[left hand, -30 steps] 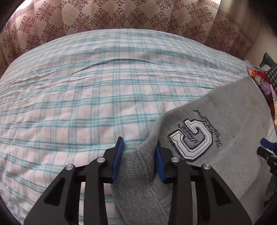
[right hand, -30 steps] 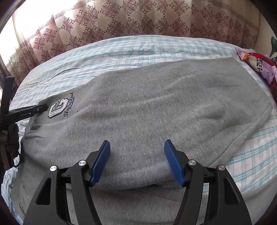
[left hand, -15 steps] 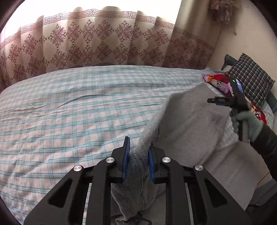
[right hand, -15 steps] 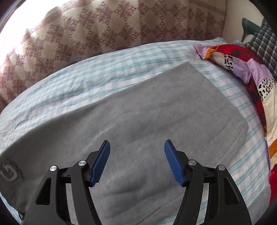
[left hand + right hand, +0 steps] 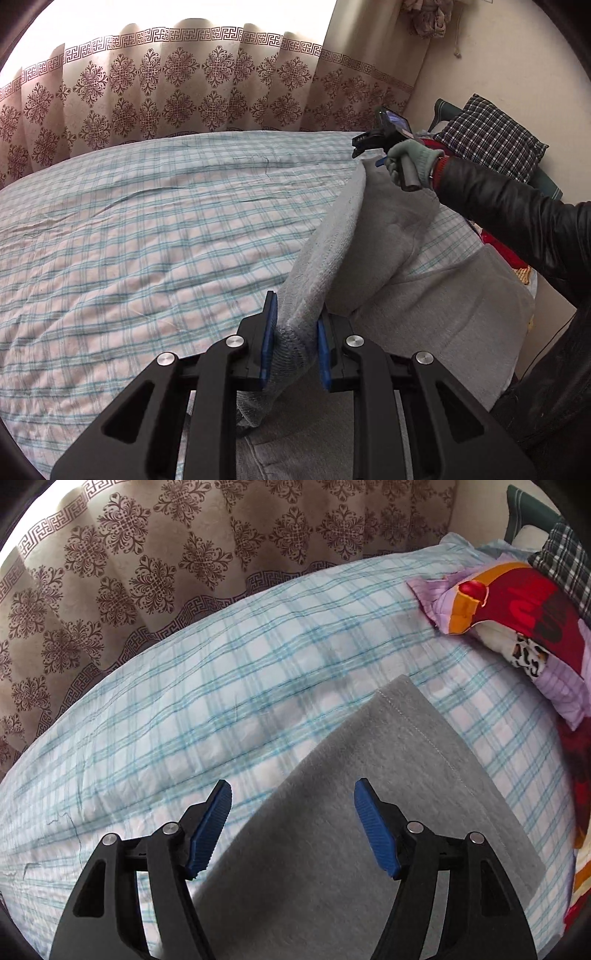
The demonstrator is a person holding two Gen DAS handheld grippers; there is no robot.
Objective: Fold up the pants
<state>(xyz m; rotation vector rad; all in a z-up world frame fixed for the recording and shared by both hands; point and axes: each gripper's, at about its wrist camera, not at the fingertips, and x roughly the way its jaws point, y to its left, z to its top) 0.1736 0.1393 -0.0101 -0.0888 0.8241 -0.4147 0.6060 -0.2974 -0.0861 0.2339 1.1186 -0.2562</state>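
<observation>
- My left gripper is clamping a bunched fold of the grey pants, holding it raised off the bed.
- My right gripper is hovering unclenched, jaws opening, gripping nothing; the pants' hem end is lying flat just beneath and ahead of it.
- Beyond the left gripper, a gloved hand is holding the other handle.
- Farther right, a colourful pillow is resting; a patterned curtain is hanging behind.
</observation>
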